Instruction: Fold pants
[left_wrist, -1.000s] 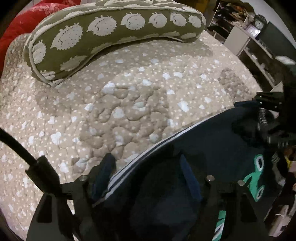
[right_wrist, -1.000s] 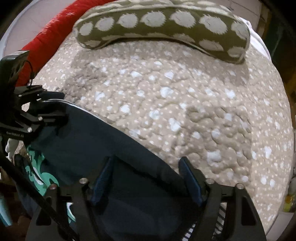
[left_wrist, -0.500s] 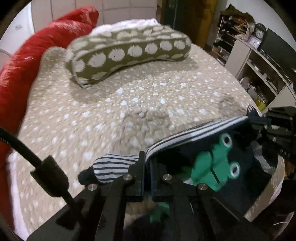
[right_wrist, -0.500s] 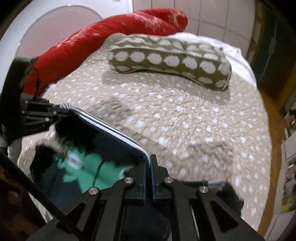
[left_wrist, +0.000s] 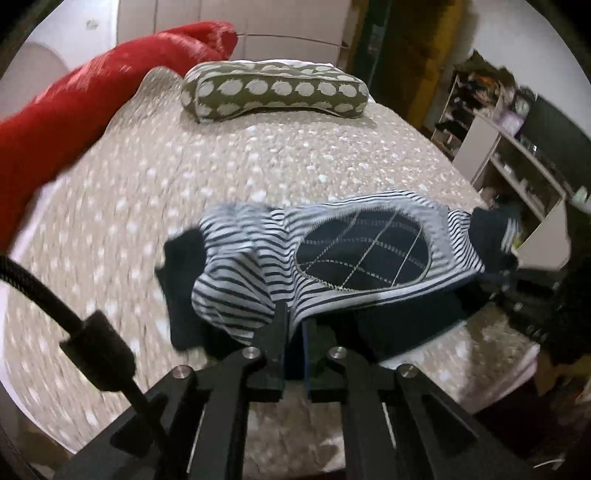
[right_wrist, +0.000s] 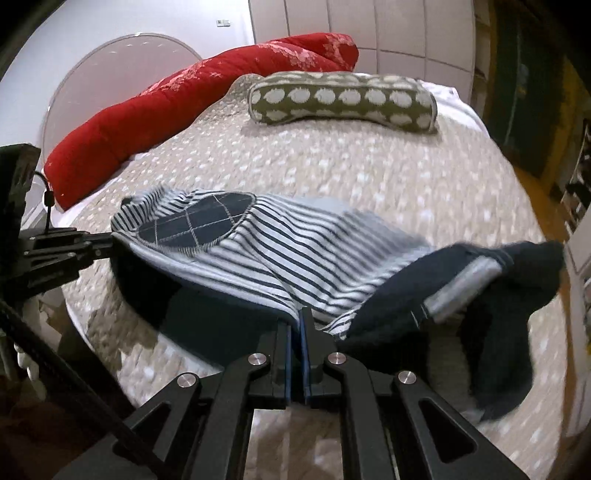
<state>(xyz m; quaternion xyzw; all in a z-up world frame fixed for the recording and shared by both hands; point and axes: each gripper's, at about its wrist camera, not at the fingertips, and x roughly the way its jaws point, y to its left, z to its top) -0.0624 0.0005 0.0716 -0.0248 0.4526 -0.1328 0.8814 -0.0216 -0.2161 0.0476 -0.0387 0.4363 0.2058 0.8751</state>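
The pants (left_wrist: 255, 254) are small, navy and white striped, with a round navy patch and navy cuffs. They hang stretched between my two grippers above the bed. My left gripper (left_wrist: 293, 325) is shut on one end of the waist edge. My right gripper (right_wrist: 298, 321) is shut on the other end; the pants also show in the right wrist view (right_wrist: 280, 243). The legs flap in the air, blurred. Each gripper shows in the other's view, the left (right_wrist: 107, 240) and the right (left_wrist: 506, 273).
The bed has a beige quilt (left_wrist: 258, 162) with white spots. An olive pillow (left_wrist: 273, 92) with white dots lies at the far end. A red duvet (right_wrist: 177, 99) lies along the left side. Shelves (left_wrist: 517, 155) stand right of the bed.
Both grippers closed on the pants edge and lifted it high off the bed. The pants flipped from the navy side with the green frog to the striped side.
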